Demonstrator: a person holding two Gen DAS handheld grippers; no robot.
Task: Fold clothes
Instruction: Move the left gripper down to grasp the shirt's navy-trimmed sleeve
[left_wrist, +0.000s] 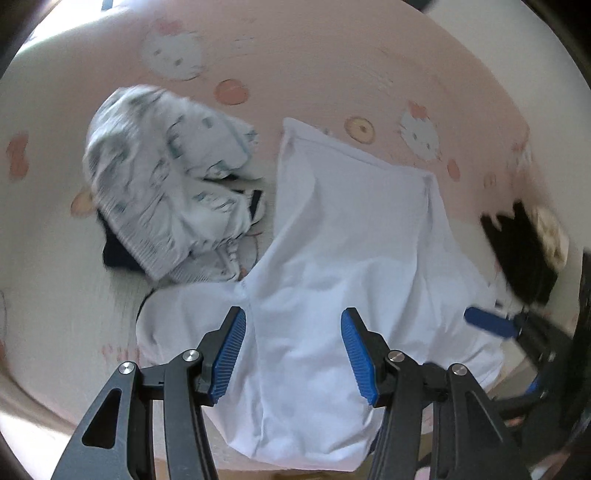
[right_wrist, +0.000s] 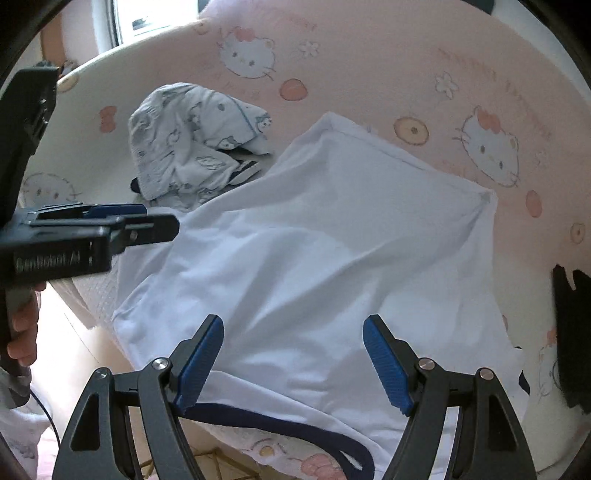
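A white T-shirt (left_wrist: 340, 236) lies spread and wrinkled on the pink cartoon-cat bed sheet (left_wrist: 314, 55). My left gripper (left_wrist: 293, 332) hovers open over its near part, with cloth below the pads and nothing pinched. In the right wrist view the same T-shirt (right_wrist: 325, 236) fills the middle, its dark navy neck trim (right_wrist: 295, 428) at the near edge. My right gripper (right_wrist: 293, 332) is open just above the shirt. The left gripper (right_wrist: 147, 219) comes in from the left, held by a hand (right_wrist: 22, 332). One blue finger (left_wrist: 487, 323) of the right gripper shows at the right.
A crumpled pile of pale patterned clothes (left_wrist: 166, 192) (right_wrist: 192, 144) lies left of the shirt, with dark fabric under it. A black item (left_wrist: 524, 251) (right_wrist: 572, 332) sits at the right edge. The bed's near edge drops to the floor (right_wrist: 74, 350).
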